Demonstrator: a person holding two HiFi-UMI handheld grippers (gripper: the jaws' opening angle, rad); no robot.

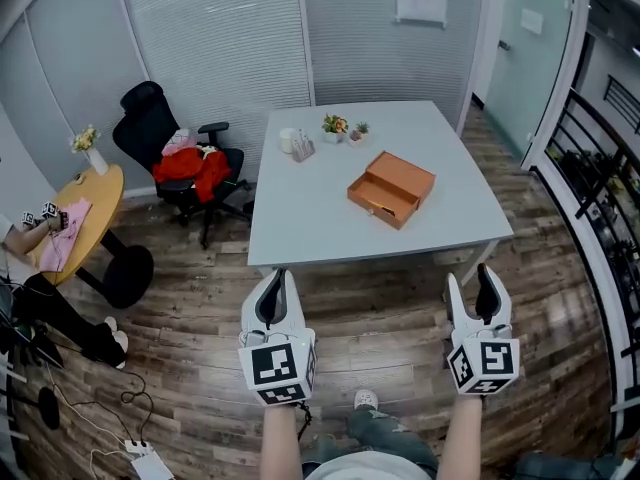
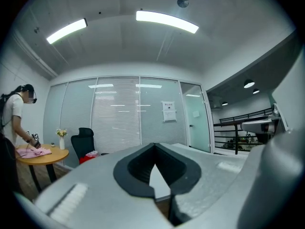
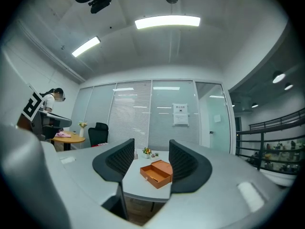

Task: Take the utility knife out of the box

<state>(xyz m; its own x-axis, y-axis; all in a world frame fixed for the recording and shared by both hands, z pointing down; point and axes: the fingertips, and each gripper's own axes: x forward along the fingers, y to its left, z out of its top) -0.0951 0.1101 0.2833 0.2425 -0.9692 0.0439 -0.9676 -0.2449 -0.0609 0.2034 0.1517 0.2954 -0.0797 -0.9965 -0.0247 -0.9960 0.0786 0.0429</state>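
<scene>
Left tongs point(image 1: 272, 280): tips pinched together, nothing in them, held low in front of the person and short of the counter's near edge.
Right tongs point(image 1: 470, 286): jaws apart and empty, level with the left pair and also short of the counter.
Counter point(image 1: 330, 208): pale grey and square, straight ahead of both tongs.
Box point(image 1: 391, 188): orange, lying open right of the counter's middle and turned askew to its edges. The raised part is at the back and the shallow tray faces the near-left.
Utility knife: I can't make it out from here. The tray's inside is too small to read, so I take it to be lying in there.
Line-up: the box lies forward of both tongs and between them, well away, and somewhat nearer the right pair. The right gripper view frames the box point(image 3: 156, 172) squarely between its open jaws.
Long axis: the box's long sides run from far-left to near-right. The knife's own lie is unknown.
Likely reach: the right tongs look better placed, being open and already aimed at the box.
Elsewhere: small plants point(image 1: 343, 126) at the counter's far edge, and a black chair point(image 1: 160, 138) with a red cloth off to the left.
</scene>
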